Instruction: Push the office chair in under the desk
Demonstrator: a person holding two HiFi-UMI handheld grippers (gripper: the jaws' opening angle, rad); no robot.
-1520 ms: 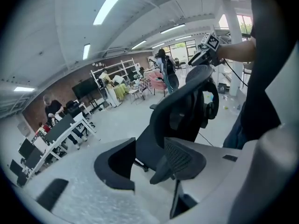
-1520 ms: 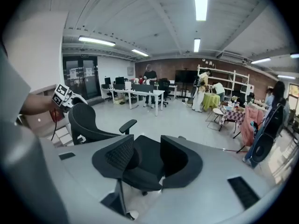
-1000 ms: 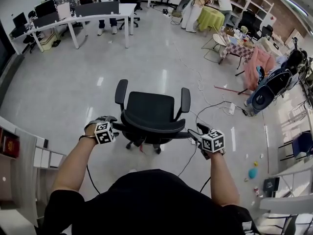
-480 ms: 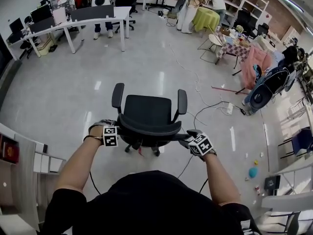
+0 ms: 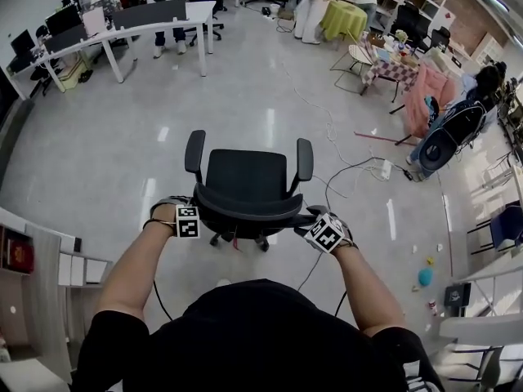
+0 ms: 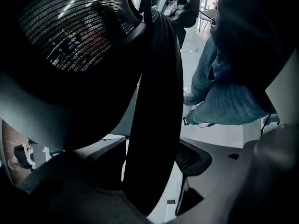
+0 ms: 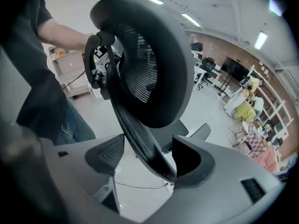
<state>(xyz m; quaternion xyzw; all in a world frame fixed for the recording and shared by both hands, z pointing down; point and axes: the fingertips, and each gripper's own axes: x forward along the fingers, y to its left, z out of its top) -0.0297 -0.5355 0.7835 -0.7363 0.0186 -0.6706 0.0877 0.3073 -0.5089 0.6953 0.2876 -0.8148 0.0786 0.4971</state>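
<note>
1. Left claw (image 5: 194, 219) and right claw (image 5: 312, 229) have both just been opening. Each now stands wide astride the backrest (image 5: 245, 211) edge, unclamped.
2. The chair (image 5: 247, 178) stands on glossy grey floor (image 5: 122, 145), with open floor ahead and cables (image 5: 343, 174) trailing right.
3. The white table (image 5: 122, 33) stands far off, upper left.

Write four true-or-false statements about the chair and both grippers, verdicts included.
1. The office chair is tucked under the desk. False: it stands on open floor, far from it.
2. The chair has two armrests. True.
3. The backrest rim lies between the left gripper's fingers. True; they have just been opening.
4. The right gripper is shut on an armrest. False: its fingers stand apart around the backrest rim, having just been opening.
</note>
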